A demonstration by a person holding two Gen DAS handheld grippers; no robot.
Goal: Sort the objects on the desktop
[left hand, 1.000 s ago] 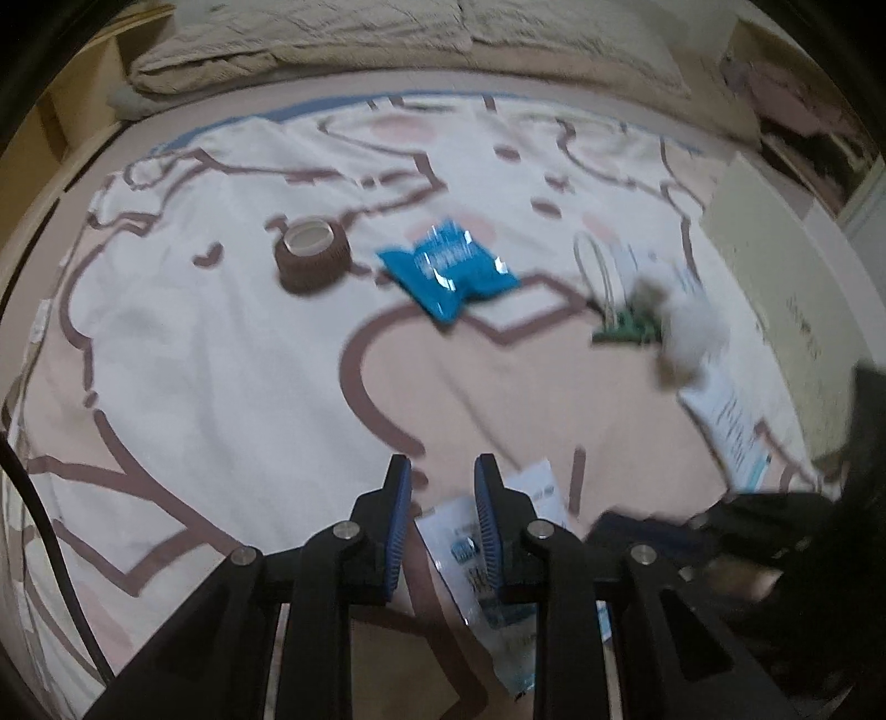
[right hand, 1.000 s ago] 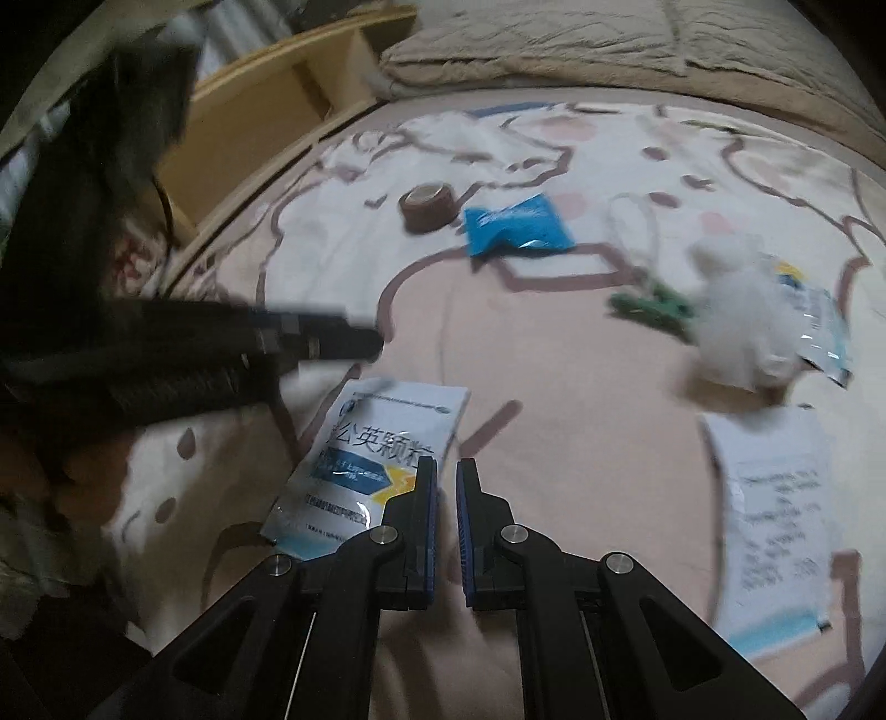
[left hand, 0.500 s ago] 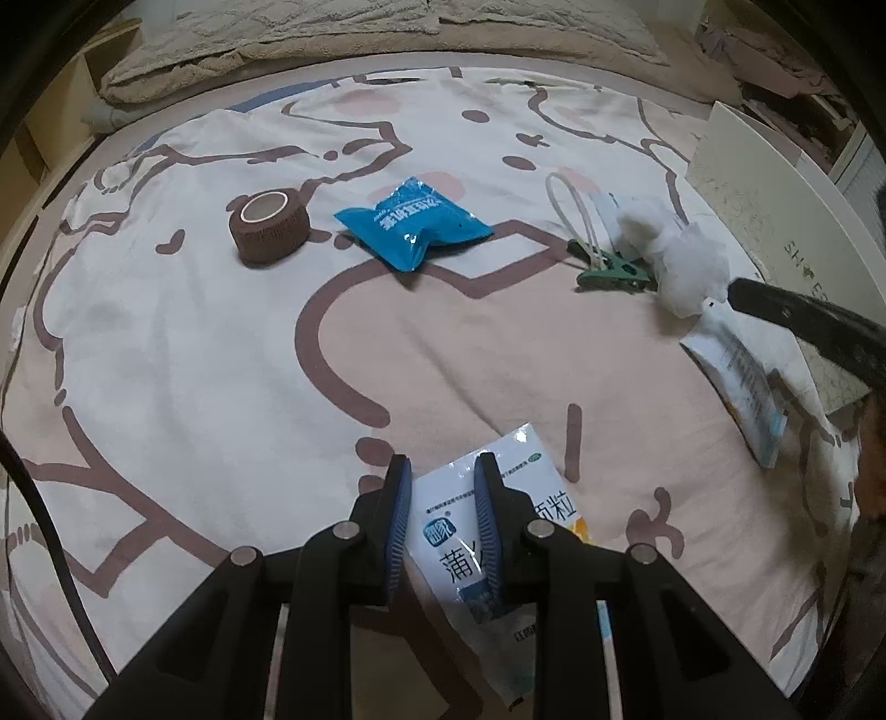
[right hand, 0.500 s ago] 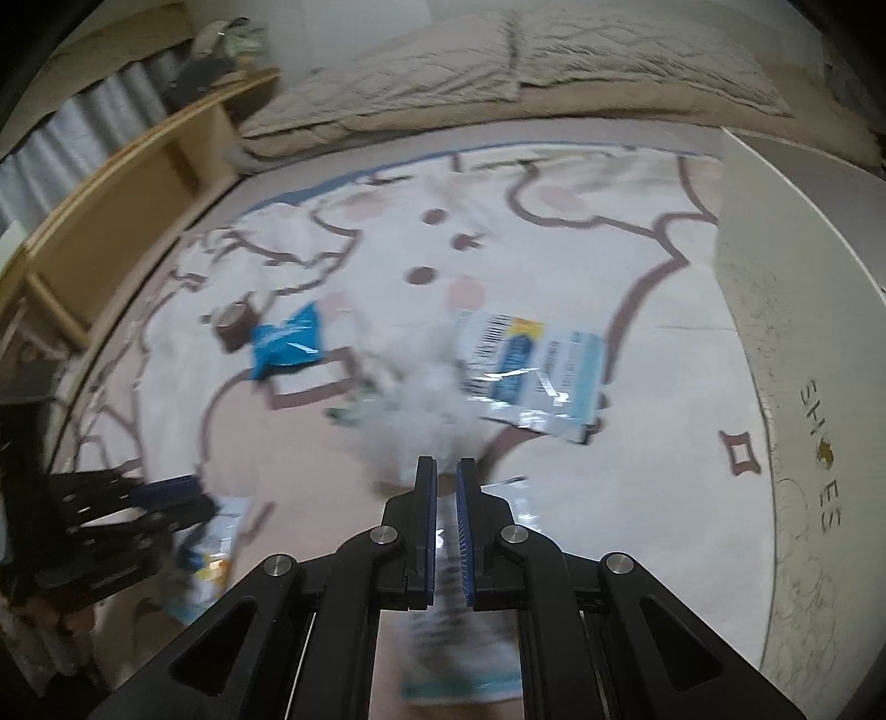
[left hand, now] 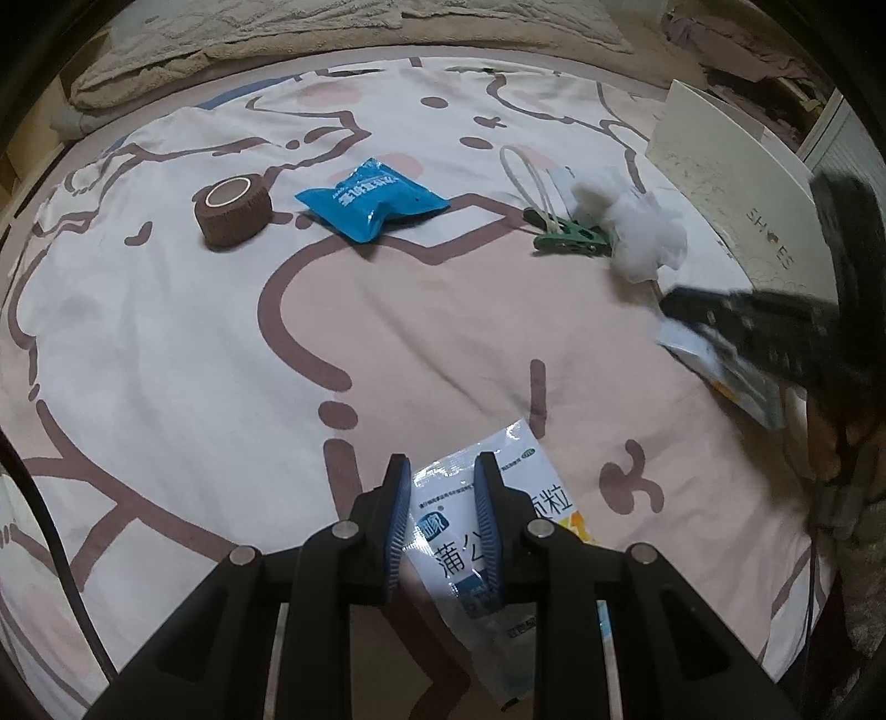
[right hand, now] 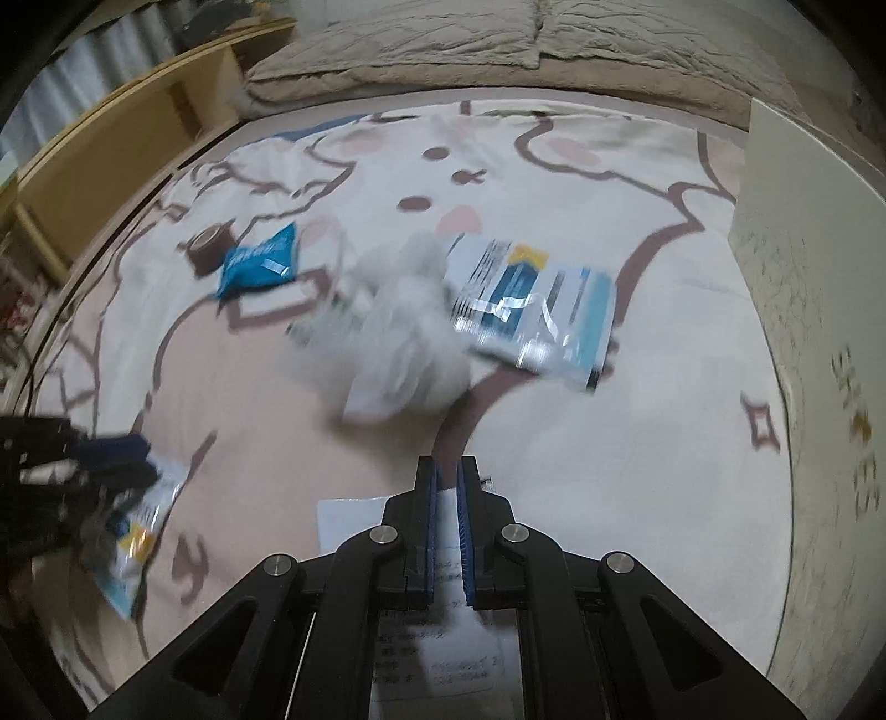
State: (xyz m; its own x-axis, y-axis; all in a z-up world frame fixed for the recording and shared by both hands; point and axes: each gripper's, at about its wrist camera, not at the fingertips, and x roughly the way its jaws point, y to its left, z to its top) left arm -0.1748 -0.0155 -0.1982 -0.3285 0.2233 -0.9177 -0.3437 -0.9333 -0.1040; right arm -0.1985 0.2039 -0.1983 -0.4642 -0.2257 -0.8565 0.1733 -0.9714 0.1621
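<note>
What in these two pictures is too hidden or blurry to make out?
- Left wrist view: white sachet, lower text hidden behind the left gripper.
- Left wrist view: right gripper motion-blurred, covering a packet.
- Right wrist view: cotton wad smeared; paper slip hidden under the gripper.

The setting is a bed (left hand: 166,343) spread with a pale sheet printed in brown outlines and pink patches. Along the far edge of the bed lies a rumpled beige quilt (right hand: 498,50), also seen in the left wrist view (left hand: 332,33). Beside the bed, left of the quilt, stands a light wooden shelf unit (right hand: 111,144) with open compartments. Beyond the shelf unit hangs something grey and ribbed, too blurred to name. The light is dim and indoor.
</note>
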